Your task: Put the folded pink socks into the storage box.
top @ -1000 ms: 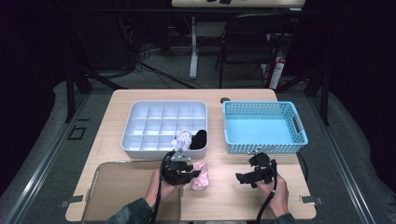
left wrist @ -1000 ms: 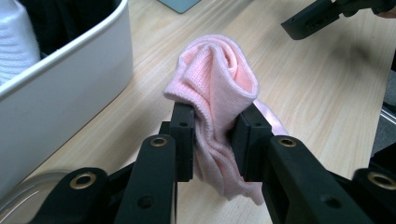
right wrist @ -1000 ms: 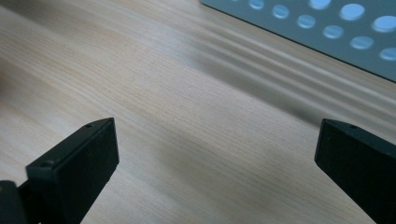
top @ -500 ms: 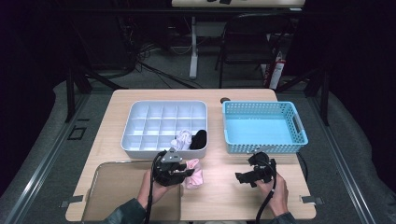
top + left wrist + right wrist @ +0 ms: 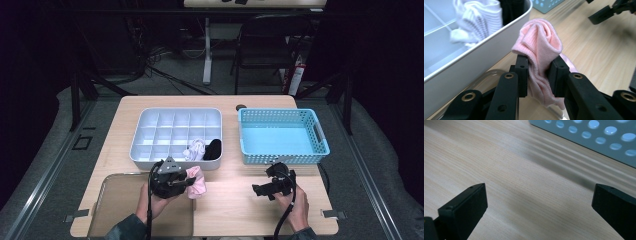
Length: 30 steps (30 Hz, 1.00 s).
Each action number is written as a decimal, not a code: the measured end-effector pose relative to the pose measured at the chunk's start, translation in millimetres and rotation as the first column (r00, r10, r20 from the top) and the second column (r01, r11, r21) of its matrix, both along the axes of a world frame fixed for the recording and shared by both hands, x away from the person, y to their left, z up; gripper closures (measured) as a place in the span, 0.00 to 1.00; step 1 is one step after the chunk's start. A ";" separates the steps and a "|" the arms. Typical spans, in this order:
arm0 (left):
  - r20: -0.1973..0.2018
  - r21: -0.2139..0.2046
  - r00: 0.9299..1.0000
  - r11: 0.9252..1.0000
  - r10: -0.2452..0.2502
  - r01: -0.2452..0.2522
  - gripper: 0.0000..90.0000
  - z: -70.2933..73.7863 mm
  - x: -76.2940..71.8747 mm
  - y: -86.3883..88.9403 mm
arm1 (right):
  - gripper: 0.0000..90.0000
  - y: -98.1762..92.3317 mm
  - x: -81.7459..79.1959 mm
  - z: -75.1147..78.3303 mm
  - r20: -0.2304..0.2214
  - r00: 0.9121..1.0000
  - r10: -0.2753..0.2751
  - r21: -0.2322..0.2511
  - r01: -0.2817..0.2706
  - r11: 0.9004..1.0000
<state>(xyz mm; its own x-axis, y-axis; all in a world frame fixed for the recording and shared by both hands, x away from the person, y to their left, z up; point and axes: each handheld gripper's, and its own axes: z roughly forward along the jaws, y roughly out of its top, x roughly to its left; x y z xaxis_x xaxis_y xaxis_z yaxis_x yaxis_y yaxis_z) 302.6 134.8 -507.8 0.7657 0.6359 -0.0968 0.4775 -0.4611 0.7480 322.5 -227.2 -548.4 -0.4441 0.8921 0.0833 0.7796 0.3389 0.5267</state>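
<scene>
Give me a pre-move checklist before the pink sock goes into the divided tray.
1. Grip: left gripper fingers pinch the rolled pink sock on both sides: ok.
2. Sock off the table: cannot tell.
3. Free compartments in the grey divided tray: most are empty: ok.
4. Taken compartments: a white sock and a black sock fill two front-right cells, so avoid them: ok.
5. Right gripper open, holding nothing, off to the side by the blue basket: ok.
</scene>
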 end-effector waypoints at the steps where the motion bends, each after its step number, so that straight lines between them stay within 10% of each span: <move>1: 0.008 0.003 1.000 1.000 0.005 -0.005 0.81 0.8 0.0 1.4 | 0.00 0.1 0.0 0.1 0.002 1.000 -0.001 0.000 0.001 1.000; 17: 0.048 0.006 0.995 0.996 0.084 -0.084 0.81 16.0 0.8 19.4 | 0.00 0.6 1.3 -1.0 0.003 1.000 -0.004 -0.002 0.004 1.000; 30: 0.132 -0.039 0.975 0.984 0.178 -0.175 0.81 28.0 6.1 30.8 | 0.00 -1.3 2.7 -1.5 -0.008 1.000 -0.010 -0.003 0.010 1.000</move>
